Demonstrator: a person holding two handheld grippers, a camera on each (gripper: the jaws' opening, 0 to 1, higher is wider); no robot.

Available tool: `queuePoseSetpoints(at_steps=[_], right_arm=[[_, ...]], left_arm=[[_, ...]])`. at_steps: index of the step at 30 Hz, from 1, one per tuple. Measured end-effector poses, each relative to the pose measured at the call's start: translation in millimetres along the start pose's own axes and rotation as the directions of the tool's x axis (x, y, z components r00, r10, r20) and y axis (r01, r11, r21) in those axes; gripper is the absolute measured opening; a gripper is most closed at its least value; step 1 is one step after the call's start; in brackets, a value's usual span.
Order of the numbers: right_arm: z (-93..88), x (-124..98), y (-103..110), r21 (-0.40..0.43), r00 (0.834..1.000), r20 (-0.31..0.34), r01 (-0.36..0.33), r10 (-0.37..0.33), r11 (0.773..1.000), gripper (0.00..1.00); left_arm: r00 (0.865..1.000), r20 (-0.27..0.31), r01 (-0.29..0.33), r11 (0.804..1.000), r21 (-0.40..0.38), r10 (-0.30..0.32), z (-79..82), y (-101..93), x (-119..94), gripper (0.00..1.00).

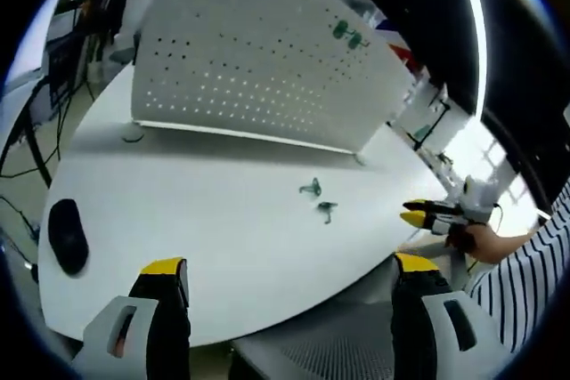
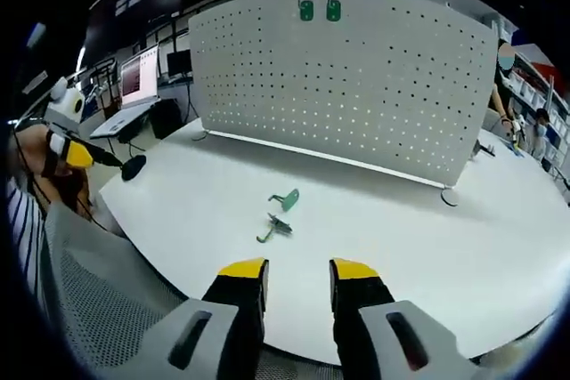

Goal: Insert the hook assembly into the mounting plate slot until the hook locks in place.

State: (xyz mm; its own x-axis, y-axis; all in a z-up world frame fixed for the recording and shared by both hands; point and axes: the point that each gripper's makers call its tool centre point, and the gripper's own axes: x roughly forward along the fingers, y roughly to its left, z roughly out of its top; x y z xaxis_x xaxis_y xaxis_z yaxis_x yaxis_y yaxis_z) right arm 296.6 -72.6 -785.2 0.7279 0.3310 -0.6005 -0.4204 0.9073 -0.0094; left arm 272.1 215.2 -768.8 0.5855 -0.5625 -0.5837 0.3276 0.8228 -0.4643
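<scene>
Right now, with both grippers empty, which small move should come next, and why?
Probably bring the right gripper forward and down to the nearer hook on the table. It is open and empty, and both loose hooks, this one and the other hook, lie straight ahead of it. Two hooks already hang on the pegboard.

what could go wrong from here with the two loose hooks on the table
1. The two hooks lie close together on the table, so jaws closing on one may knock the other away.
2. They are small and lie flat, so a grasp may slip or pick one up at an awkward angle for the pegboard.
3. The right gripper sits well back from the hooks, and the left gripper has its jaws wide open, so nothing is held yet.
</scene>
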Motion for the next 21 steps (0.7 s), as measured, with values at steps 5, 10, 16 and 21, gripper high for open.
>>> queuePoseSetpoints(at_steps=[5,10,16,21], right_arm=[[-7.8,-1.6,5.4,-0.041,0.999,-0.037,-0.031,0.030,0.999,0.25],[-18.8,-3.6,9.3,-0.080,0.994,-0.100,-0.047,0.039,0.996,0.26],[-30.2,-7.5,16.9,-0.161,0.986,-0.155,-0.094,0.069,0.982,0.27],[-31.4,-10.6,18.7,-0.166,0.985,-0.145,-0.113,0.089,0.980,0.27]], left_arm=[[1.000,-0.007,0.000,1.000,-0.003,0.000,-1.1,-0.5,-0.5,0.96],[1.000,-0.020,-0.003,1.000,-0.002,0.003,-4.5,1.1,-0.4,0.95],[0.999,-0.054,-0.003,1.000,0.015,0.003,-11.1,0.7,4.3,0.95],[0.997,-0.082,0.002,0.998,0.057,0.003,-12.5,-2.6,9.5,0.95]])
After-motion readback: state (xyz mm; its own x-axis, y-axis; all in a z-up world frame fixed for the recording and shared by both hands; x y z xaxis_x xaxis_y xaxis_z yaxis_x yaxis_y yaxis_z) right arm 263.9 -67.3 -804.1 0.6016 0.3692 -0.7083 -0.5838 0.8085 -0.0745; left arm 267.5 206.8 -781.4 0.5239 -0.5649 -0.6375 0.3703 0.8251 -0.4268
